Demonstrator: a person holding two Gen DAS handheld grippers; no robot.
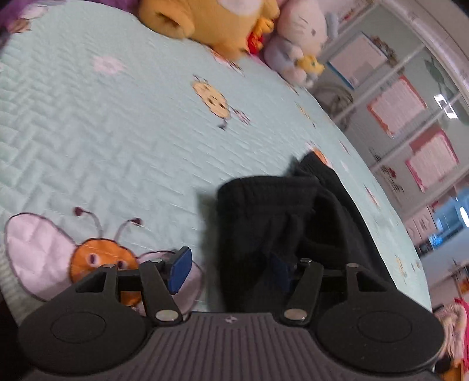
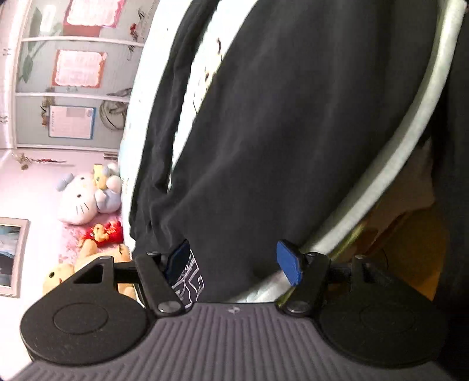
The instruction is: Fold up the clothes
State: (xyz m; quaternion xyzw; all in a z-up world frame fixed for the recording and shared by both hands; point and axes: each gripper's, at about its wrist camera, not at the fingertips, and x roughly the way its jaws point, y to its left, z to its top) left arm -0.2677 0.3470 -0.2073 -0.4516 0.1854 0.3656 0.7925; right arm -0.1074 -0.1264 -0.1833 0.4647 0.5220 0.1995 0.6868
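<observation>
Left wrist view: the black garment (image 1: 281, 234) is bunched at the lower centre of the frame on the pale green quilt (image 1: 117, 132), its ribbed cuff toward the middle. The left gripper (image 1: 231, 272) is held open; one blue pad (image 1: 180, 271) lies over the bee print, the other is sunk against dark cloth, so contact there cannot be judged. In the right wrist view, the same garment (image 2: 278, 132) fills the centre, spread over the quilt (image 2: 410, 117). The right gripper (image 2: 234, 266) is open, with cloth between the pads but not pinched. A closure here is likely to catch several layers, or the quilt beneath, and drag a crooked fold. Plush toys (image 1: 234, 26) sit at the upper edge, well apart.
</observation>
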